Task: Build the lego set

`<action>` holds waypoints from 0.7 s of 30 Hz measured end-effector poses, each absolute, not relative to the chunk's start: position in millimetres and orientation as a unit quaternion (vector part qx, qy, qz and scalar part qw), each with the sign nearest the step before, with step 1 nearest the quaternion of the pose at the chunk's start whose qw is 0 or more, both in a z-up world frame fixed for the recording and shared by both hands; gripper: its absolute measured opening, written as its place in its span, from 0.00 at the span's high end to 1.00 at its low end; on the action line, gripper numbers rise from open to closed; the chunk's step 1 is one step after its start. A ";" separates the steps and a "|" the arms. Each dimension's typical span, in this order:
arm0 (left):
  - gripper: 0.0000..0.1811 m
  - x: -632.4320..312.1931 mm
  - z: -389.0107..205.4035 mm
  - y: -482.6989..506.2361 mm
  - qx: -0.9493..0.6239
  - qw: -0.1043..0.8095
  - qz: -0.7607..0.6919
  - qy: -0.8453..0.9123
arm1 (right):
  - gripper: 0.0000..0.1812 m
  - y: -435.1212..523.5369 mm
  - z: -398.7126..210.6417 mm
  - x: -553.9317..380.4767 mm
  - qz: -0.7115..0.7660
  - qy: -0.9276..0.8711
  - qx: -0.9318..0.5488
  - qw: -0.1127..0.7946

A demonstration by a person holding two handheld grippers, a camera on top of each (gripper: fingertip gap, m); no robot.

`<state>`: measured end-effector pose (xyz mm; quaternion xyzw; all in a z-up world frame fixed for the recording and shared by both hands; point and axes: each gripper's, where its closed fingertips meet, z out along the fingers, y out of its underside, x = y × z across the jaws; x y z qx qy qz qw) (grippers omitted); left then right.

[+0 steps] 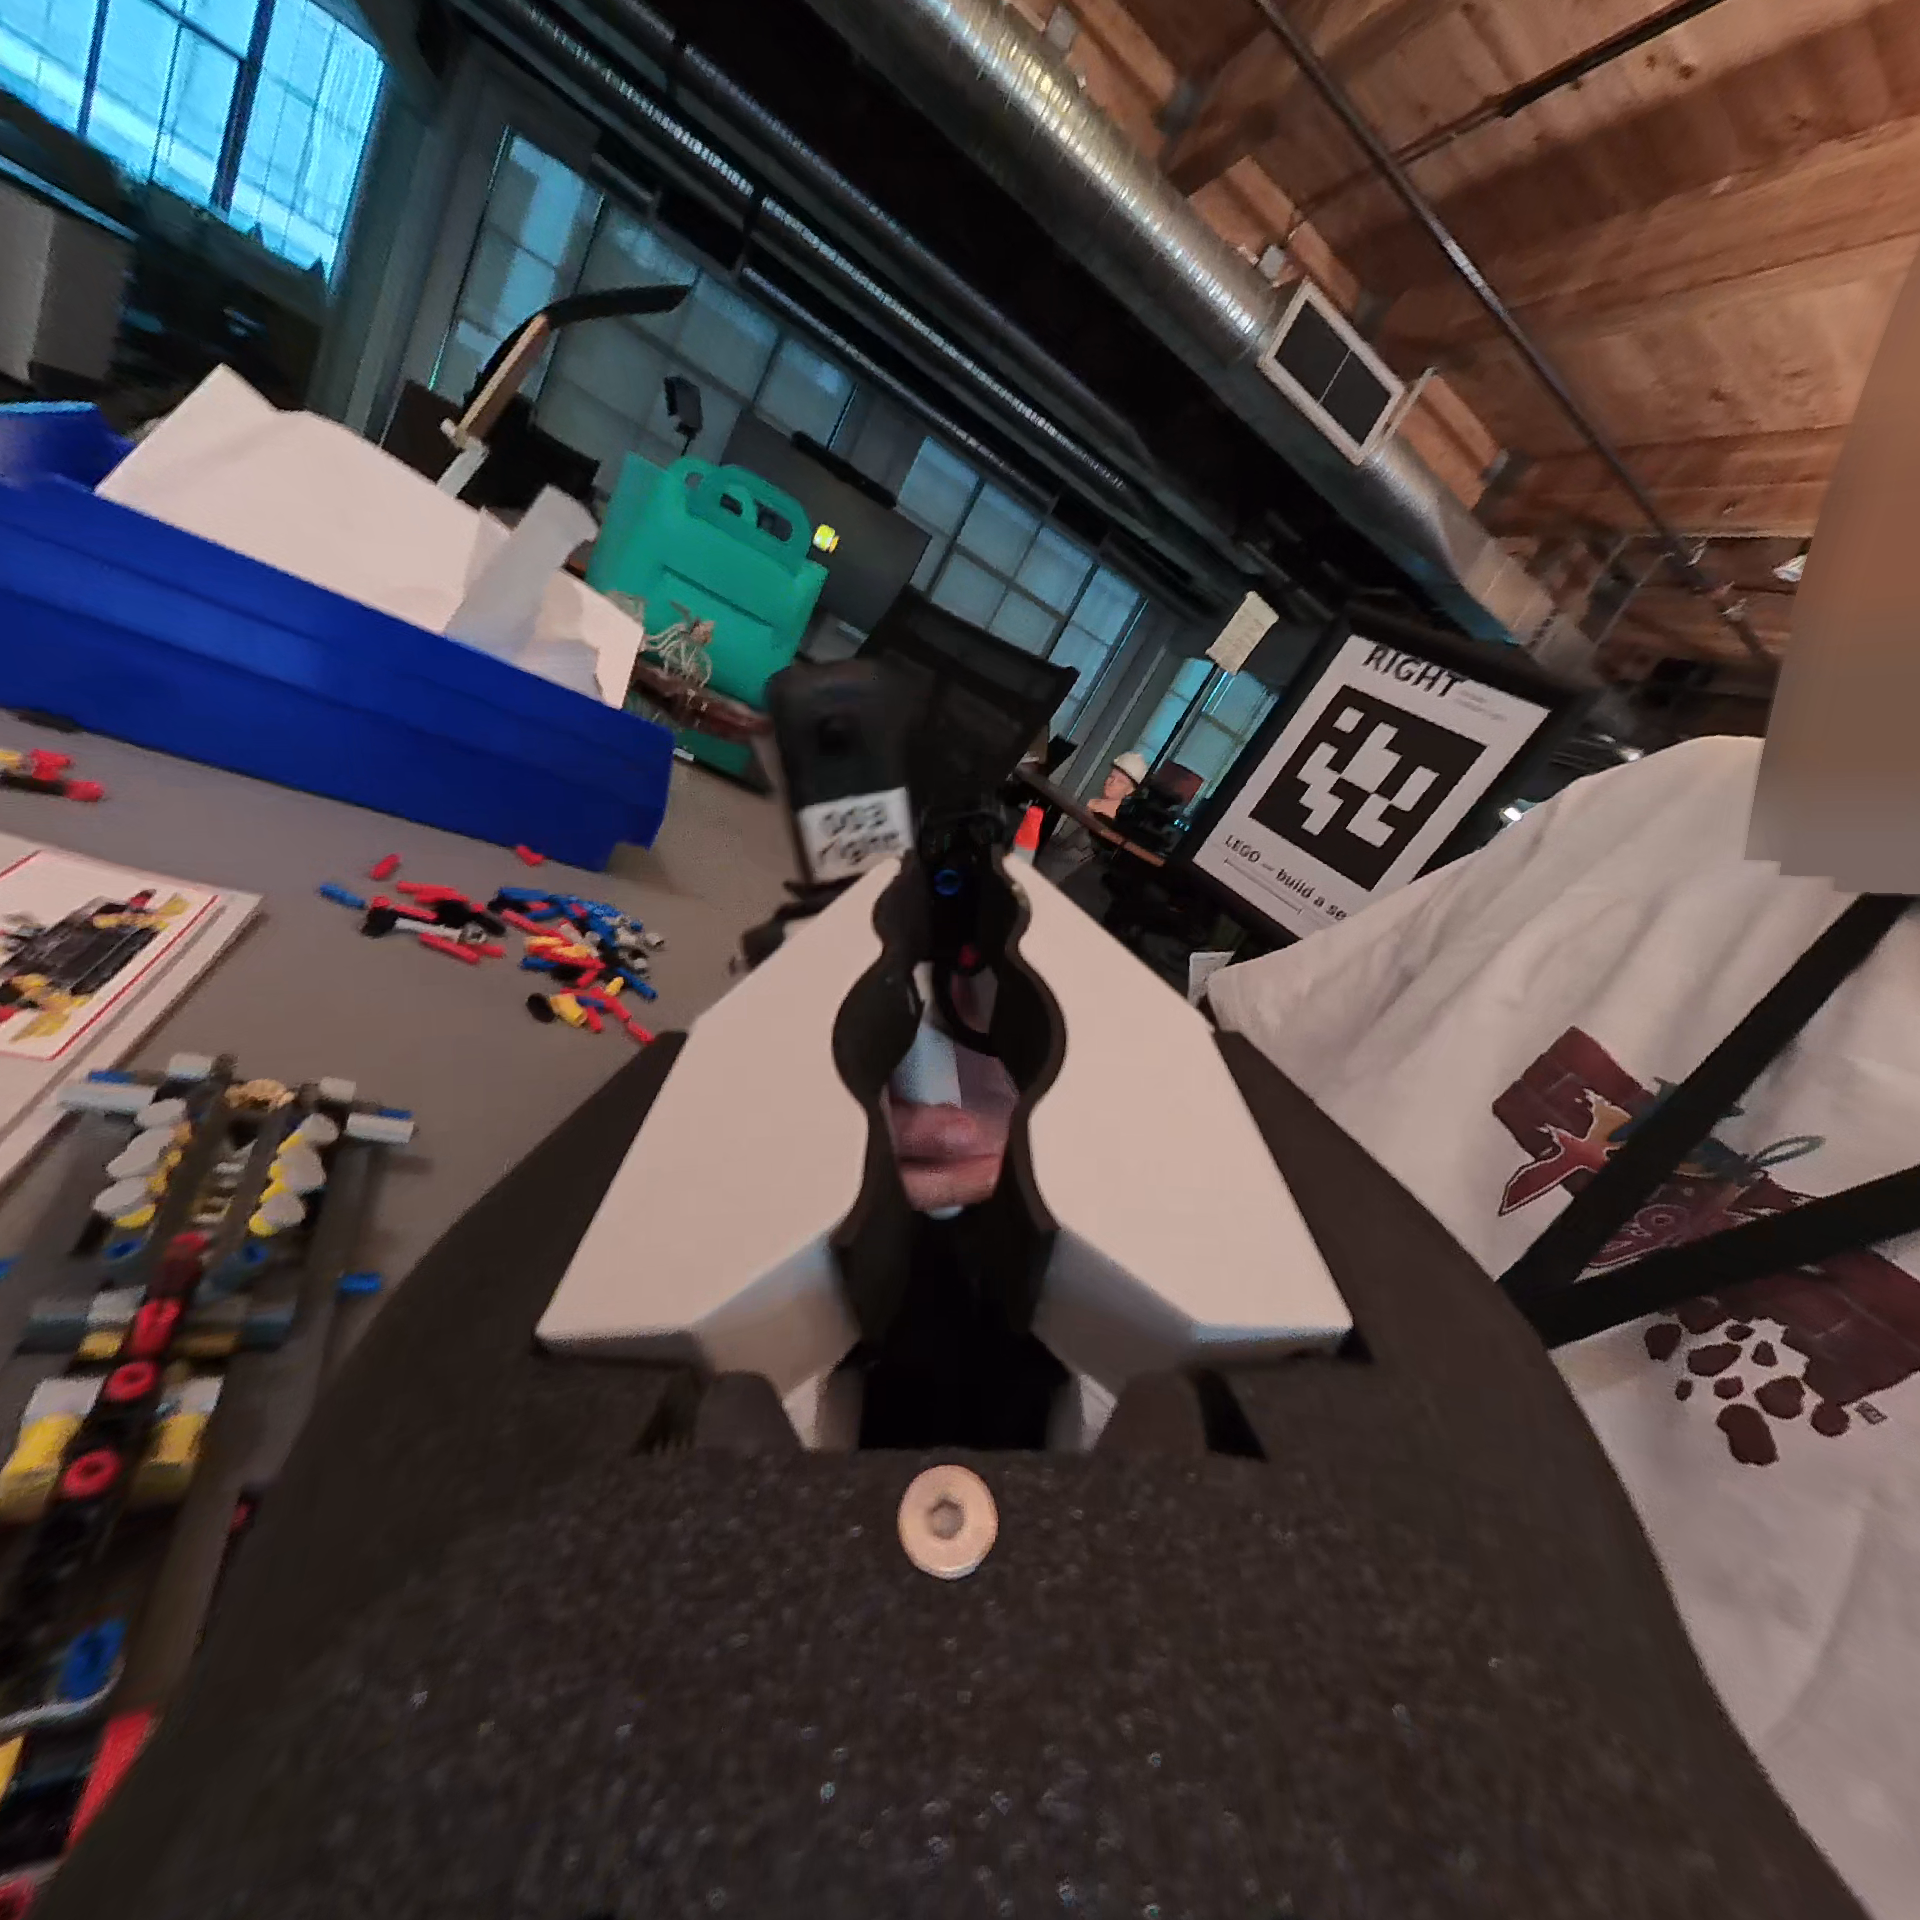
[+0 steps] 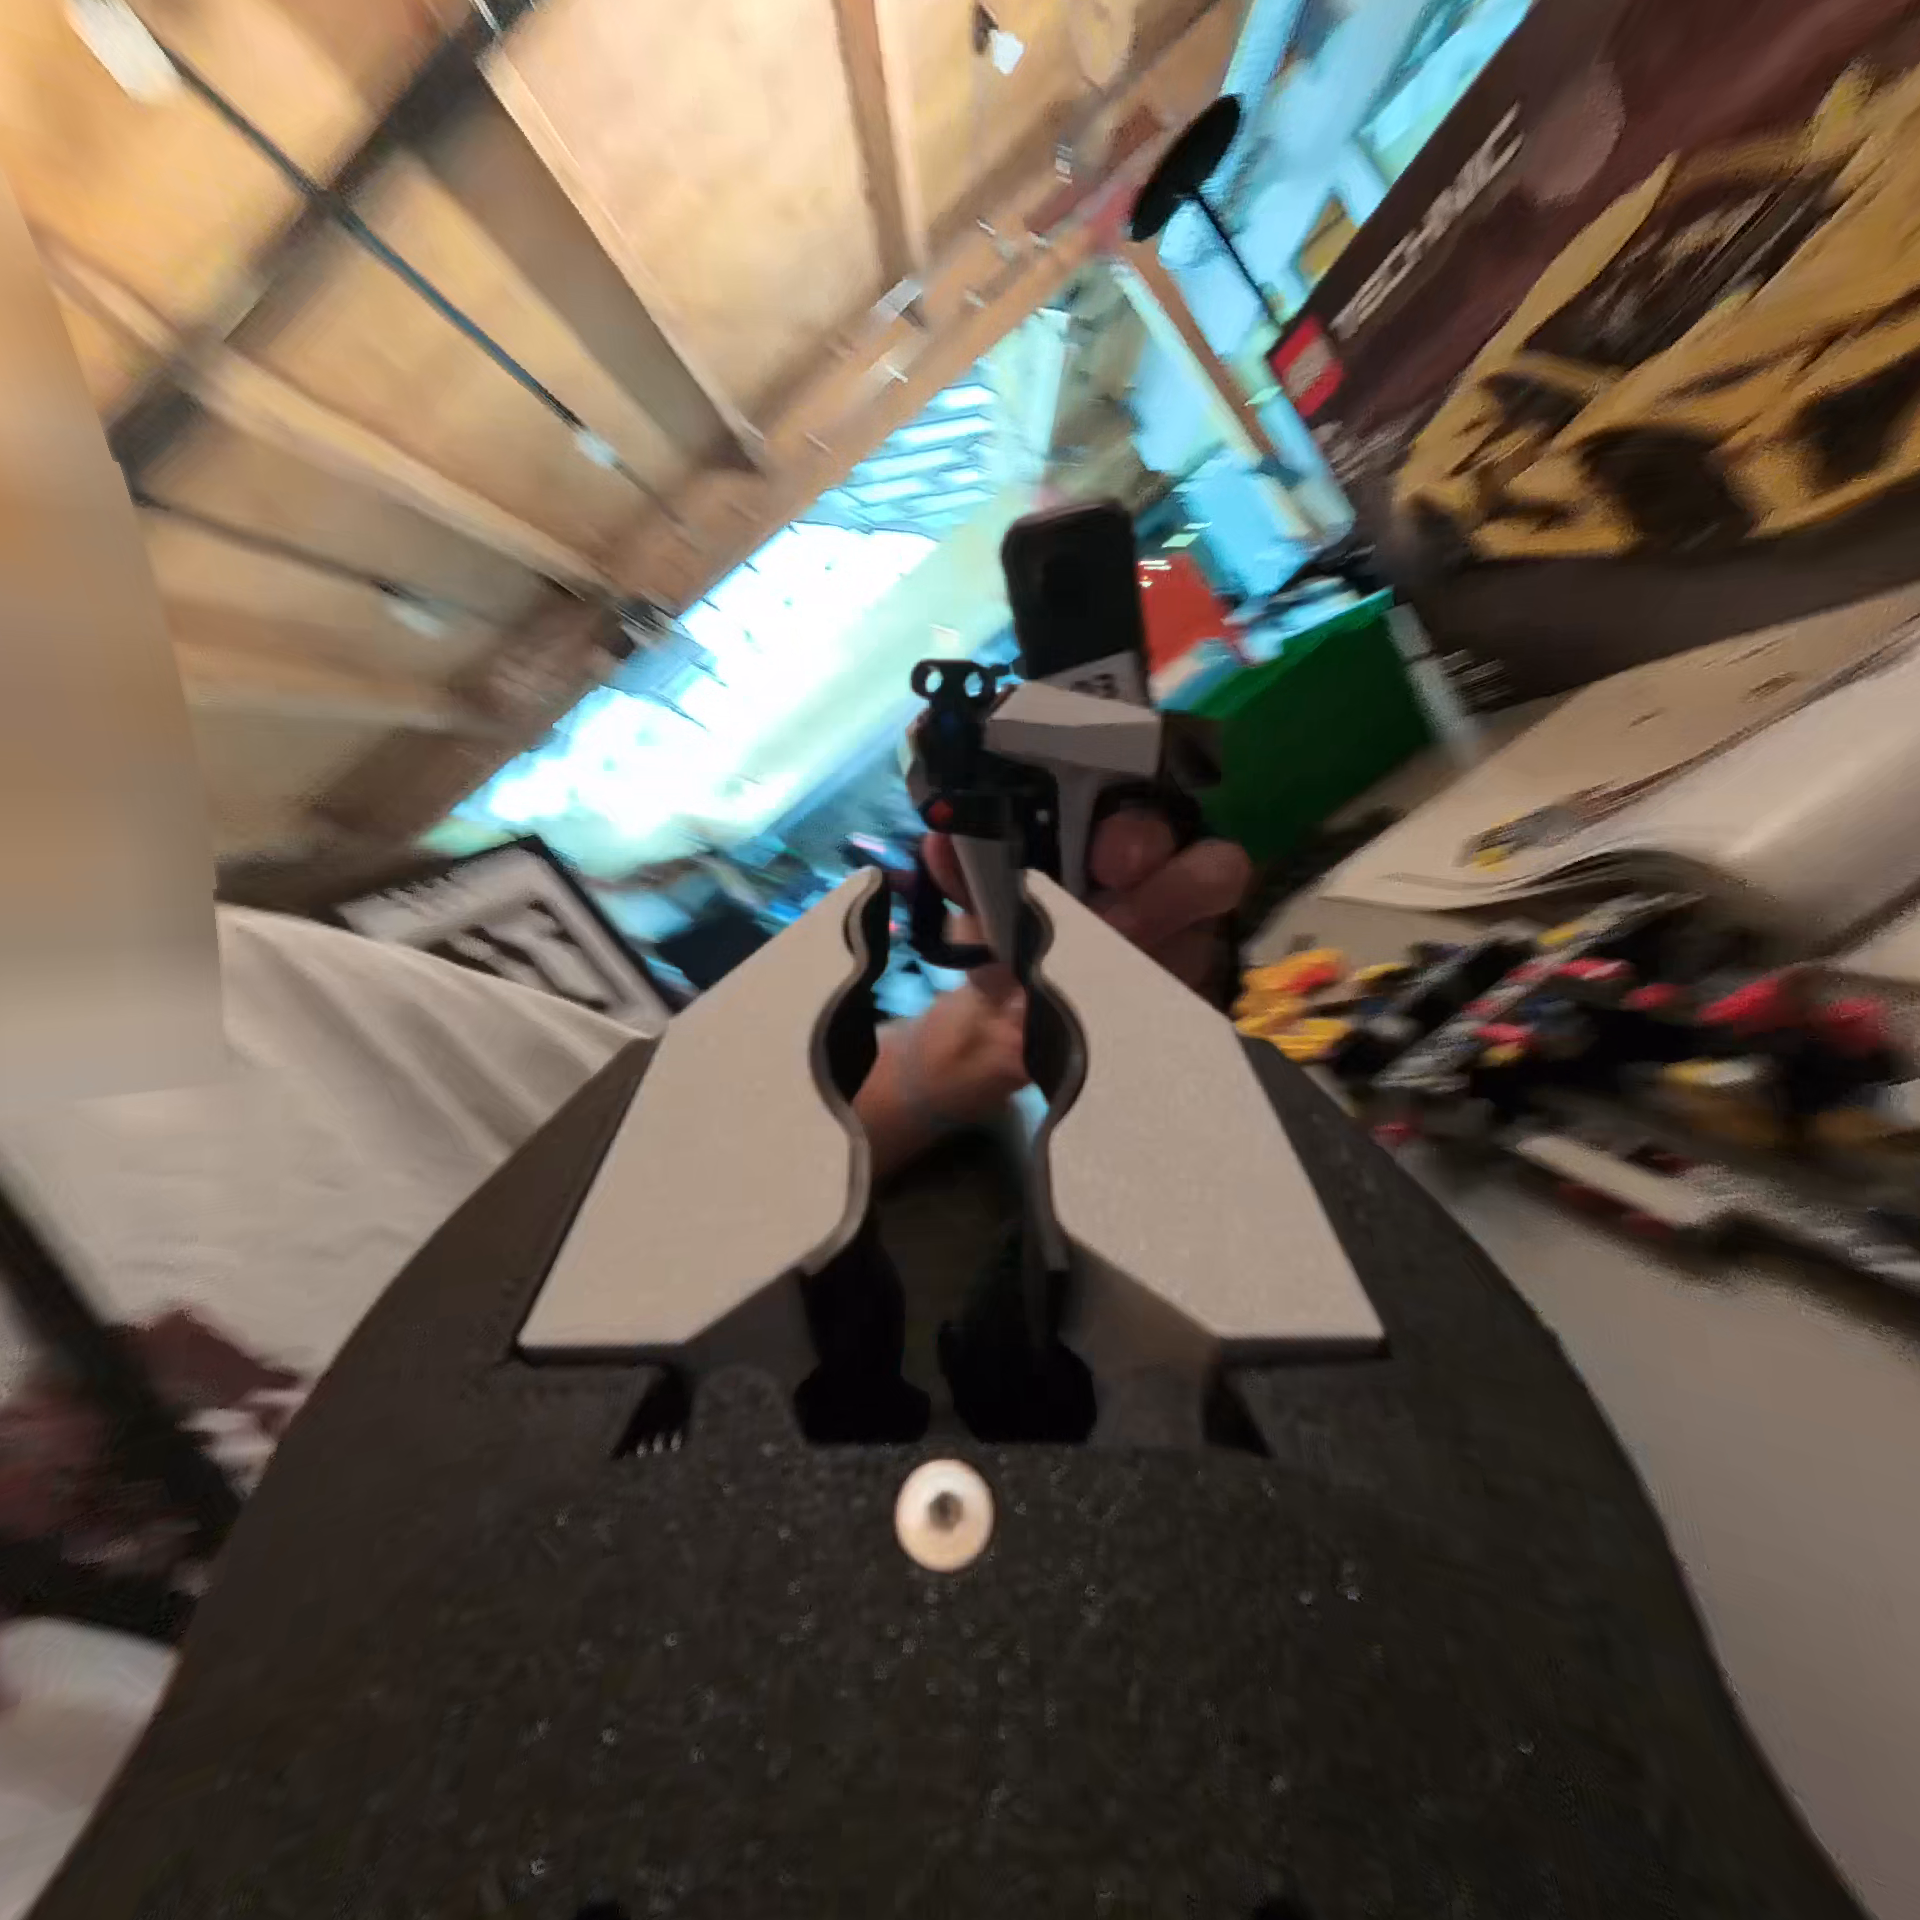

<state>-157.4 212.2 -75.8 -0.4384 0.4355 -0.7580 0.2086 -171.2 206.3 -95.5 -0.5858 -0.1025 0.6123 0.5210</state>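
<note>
My left gripper (image 1: 951,883) is shut on a small black lego assembly (image 1: 948,914) with a blue pin and a red pin, held up in the air. The right wrist view shows the same assembly (image 2: 954,769) just beyond my right gripper (image 2: 956,904). My right gripper's jaws stand a little apart, with nothing clamped between them. The two grippers face each other, tips close together. The partly built black, yellow and red model (image 1: 156,1299) lies on the grey table at lower left. It is blurred in the right wrist view (image 2: 1558,1029).
Loose lego pieces (image 1: 540,935) lie scattered mid-table, with an instruction booklet (image 1: 94,956) to the left. A blue bin (image 1: 312,665) and a green case (image 1: 707,582) stand behind. A person in a white shirt (image 1: 1558,1039) is on the right. The lego box (image 2: 1662,364) stands at the upper right.
</note>
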 end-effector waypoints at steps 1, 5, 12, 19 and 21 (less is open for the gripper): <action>0.97 -155.9 -80.5 212.7 -0.449 0.203 -0.750 0.441 | 0.88 209.2 -99.0 -170.5 0.555 -0.126 -0.606 0.555; 0.96 -152.5 -102.1 203.9 -0.476 0.165 -0.713 0.487 | 0.90 214.6 -111.7 -168.6 0.440 -0.170 -0.645 0.601; 0.96 -145.8 -112.9 202.8 -0.496 0.171 -0.692 0.495 | 0.92 217.5 -123.7 -171.3 0.481 -0.149 -0.668 0.548; 0.95 -144.9 -108.7 204.4 -0.487 0.197 -0.691 0.497 | 0.92 215.2 -117.2 -169.4 0.549 -0.111 -0.640 0.525; 0.96 -145.2 -109.5 204.4 -0.488 0.198 -0.687 0.501 | 0.92 215.4 -118.0 -169.4 0.547 -0.110 -0.643 0.524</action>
